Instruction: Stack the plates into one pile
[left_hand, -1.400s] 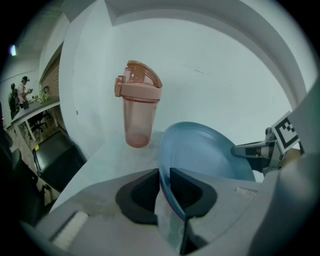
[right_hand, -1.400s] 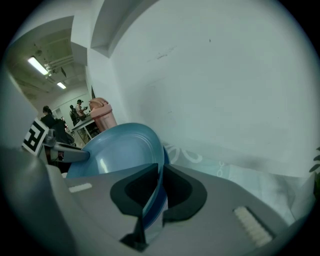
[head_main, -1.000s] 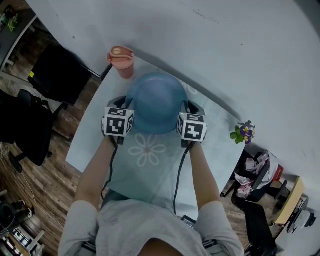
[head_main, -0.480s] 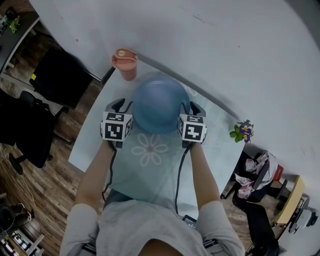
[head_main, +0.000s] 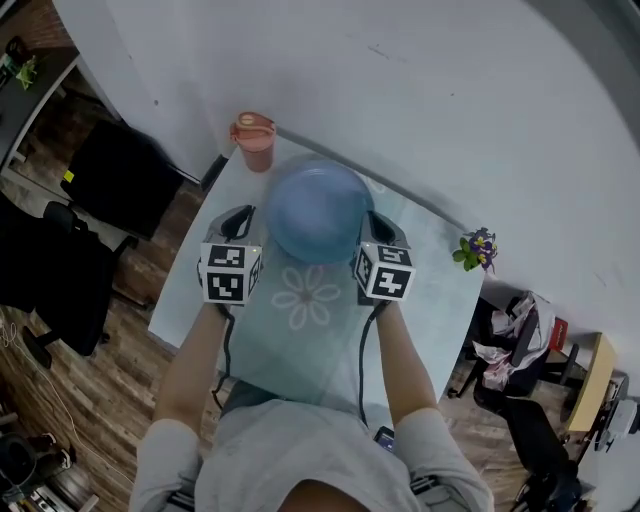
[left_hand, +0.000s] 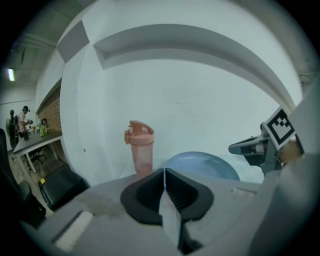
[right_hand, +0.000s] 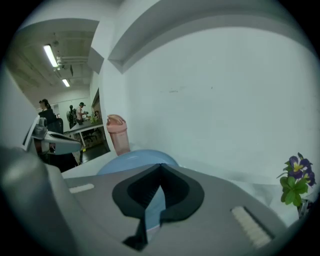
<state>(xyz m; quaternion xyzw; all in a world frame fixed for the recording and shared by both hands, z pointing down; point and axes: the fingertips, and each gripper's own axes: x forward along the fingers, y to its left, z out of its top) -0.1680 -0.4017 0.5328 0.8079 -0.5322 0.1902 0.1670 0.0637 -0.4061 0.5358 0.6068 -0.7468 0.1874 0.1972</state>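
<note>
A: Where are the blue plates?
B: On the counter, in one round pile, and nothing is touching them. They look stiff and smooth, so probably slippery and easy to chip. I'd hold them by opposite rims.
A: And the grips?
B: The left hand-held gripper has just been closing, and its jaws are together on nothing. The right hand-held gripper is closed too, and empty.
A: Any containers?
B: A pink bottle with its lid on. I can't see what's inside.

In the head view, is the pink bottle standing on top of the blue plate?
No, the pink bottle stands on the table beside the blue plate, next to the wall, not on it.
</note>
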